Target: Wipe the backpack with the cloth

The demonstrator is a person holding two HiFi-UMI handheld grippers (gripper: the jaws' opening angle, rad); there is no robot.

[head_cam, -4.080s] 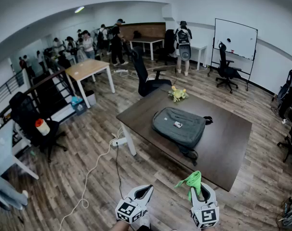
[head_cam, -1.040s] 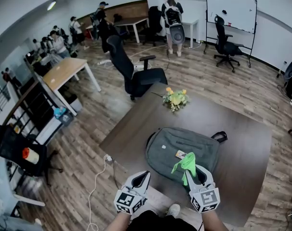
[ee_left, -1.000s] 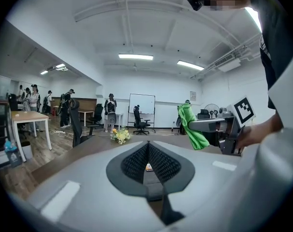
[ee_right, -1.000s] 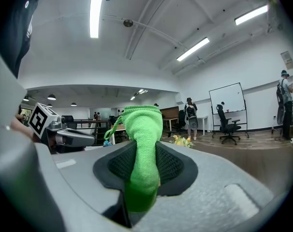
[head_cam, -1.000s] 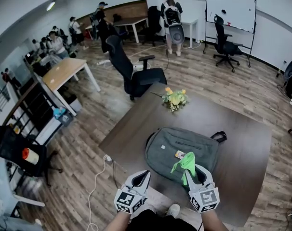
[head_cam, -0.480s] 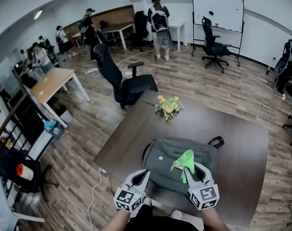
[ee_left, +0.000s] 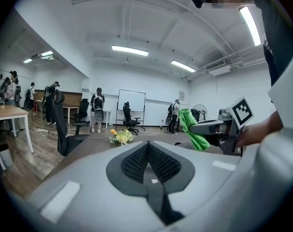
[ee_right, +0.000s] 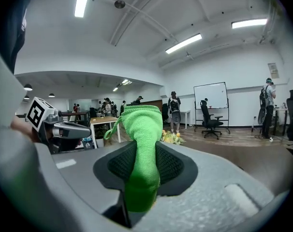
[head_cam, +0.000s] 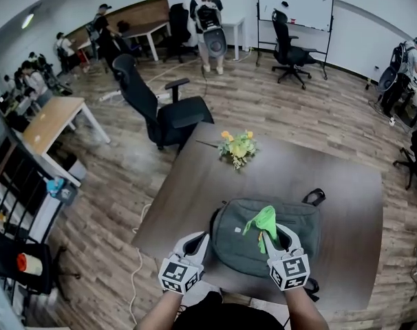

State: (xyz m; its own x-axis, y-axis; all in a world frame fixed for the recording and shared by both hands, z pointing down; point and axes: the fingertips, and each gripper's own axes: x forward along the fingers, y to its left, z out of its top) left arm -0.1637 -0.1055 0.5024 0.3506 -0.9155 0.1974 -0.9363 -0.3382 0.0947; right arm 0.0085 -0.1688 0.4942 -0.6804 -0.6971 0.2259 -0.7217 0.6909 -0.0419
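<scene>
The left gripper point(head_cam: 200, 239) and right gripper point(head_cam: 276, 234) are held forward, side by side. The left's jaws are pressed together, empty. The right's jaws clamp a green cloth point(head_cam: 262, 218).

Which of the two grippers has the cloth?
The right gripper: its jaws are shut on the green cloth. The left gripper is shut with nothing between its jaws.

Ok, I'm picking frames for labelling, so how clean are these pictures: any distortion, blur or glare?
Head view: fisheye bends the room's edges; backpack and green cloth sharp, evenly lit. Left gripper view: black vignette, near body of the left tool soft. Right gripper view: same vignette, ceiling strip light blown out.
</scene>
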